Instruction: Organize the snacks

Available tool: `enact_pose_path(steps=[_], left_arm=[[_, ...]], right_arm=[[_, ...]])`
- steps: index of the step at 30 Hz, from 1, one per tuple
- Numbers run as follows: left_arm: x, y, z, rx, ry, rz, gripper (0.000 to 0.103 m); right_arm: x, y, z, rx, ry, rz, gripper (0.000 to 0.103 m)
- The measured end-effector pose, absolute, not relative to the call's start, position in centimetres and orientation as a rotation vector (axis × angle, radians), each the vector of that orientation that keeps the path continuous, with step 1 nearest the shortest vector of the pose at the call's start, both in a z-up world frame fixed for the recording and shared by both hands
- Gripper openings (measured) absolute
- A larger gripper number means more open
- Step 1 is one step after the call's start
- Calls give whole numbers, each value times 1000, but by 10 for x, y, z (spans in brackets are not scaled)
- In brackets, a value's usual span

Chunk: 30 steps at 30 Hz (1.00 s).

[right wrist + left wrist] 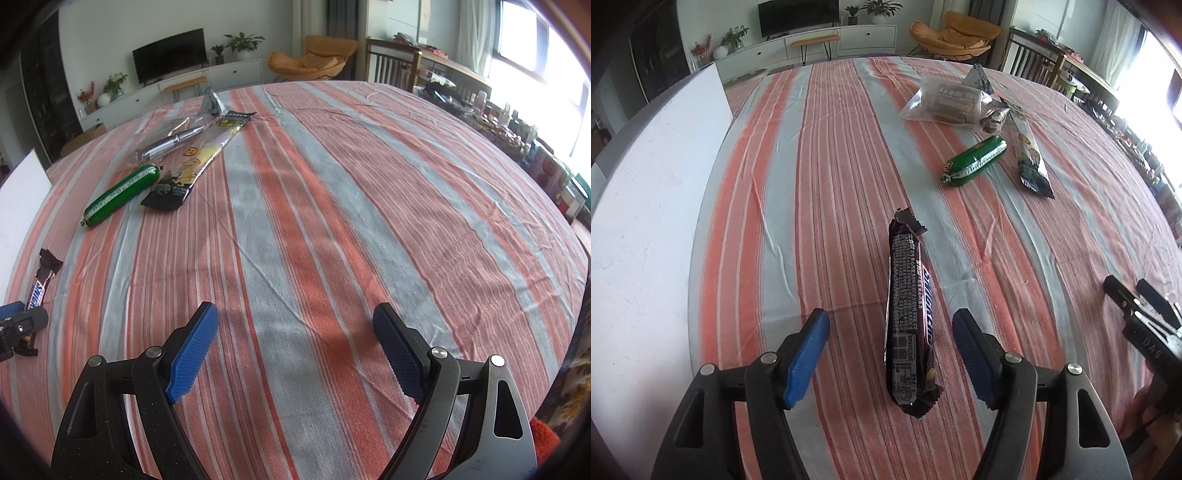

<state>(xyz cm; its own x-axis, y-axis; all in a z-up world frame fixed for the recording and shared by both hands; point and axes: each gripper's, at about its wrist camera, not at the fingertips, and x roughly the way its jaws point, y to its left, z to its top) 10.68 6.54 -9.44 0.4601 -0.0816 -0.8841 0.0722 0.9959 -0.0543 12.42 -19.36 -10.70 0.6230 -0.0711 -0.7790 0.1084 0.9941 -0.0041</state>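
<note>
Left wrist view, left to right: white board (646, 206) at the worktop's left edge, then striped cloth (820, 184) covering the worktop. Left gripper (890, 332) has its jaws wide, blue pads either side of the Snickers bar (909, 314), which lies flat on the cloth between them, lengthwise along the view; neither pad touches the wrapper. Further back and right is the snack cluster: clear bag of biscuits (947, 99), a small twisted wrapper (995, 118) just beside it (contents too blurred to tell), green sausage stick (975, 160) lying diagonal, and a long narrow packet (1030, 155) with a dark serrated end, close to the sausage but apart from it. The right gripper's fingertips poke in at the right edge. Right wrist view, left to right: Snickers bar (40, 284) at far left with the left gripper (22, 321) over its near end, white board (22, 199) behind. Green sausage stick (122, 194), then the long narrow packet (201, 158) running diagonally away, its dark end just beside the sausage tip; clear bag (166, 138) behind them. Right gripper (295, 347) hovers over bare striped cloth (332, 221), jaws wide, nothing between them, well apart from all snacks.
</note>
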Motion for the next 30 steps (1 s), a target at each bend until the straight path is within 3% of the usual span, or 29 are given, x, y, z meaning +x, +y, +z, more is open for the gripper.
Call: enact_pose_path(steps=[5, 10, 15, 22, 24, 25, 26, 28, 30], left_arm=[[106, 67, -92, -30, 1097, -96, 70], [97, 81, -76, -54, 1049, -109, 70], [95, 73, -80, 69, 1014, -119, 68], [104, 58, -86, 121, 1005, -137, 44], [109, 54, -90, 133, 1024, -140, 31], [111, 53, -92, 127, 1030, -152, 22], [110, 53, -91, 123, 1022, -156, 20], [107, 56, -90, 116, 1008, -166, 20], [102, 65, -86, 61, 989, -171, 20]], right_arm=[[123, -194, -106, 48, 906, -77, 88], [120, -202, -97, 268, 935, 60, 87], [183, -157, -78, 491, 1068, 325, 86], [297, -83, -95, 439, 1264, 232, 83], [306, -68, -95, 370, 1257, 167, 82], [308, -59, -96, 300, 1268, 138, 69], [306, -50, -95, 226, 1265, 123, 45], [300, -46, -97, 218, 1280, 188, 23], [285, -51, -97, 232, 1277, 236, 23]])
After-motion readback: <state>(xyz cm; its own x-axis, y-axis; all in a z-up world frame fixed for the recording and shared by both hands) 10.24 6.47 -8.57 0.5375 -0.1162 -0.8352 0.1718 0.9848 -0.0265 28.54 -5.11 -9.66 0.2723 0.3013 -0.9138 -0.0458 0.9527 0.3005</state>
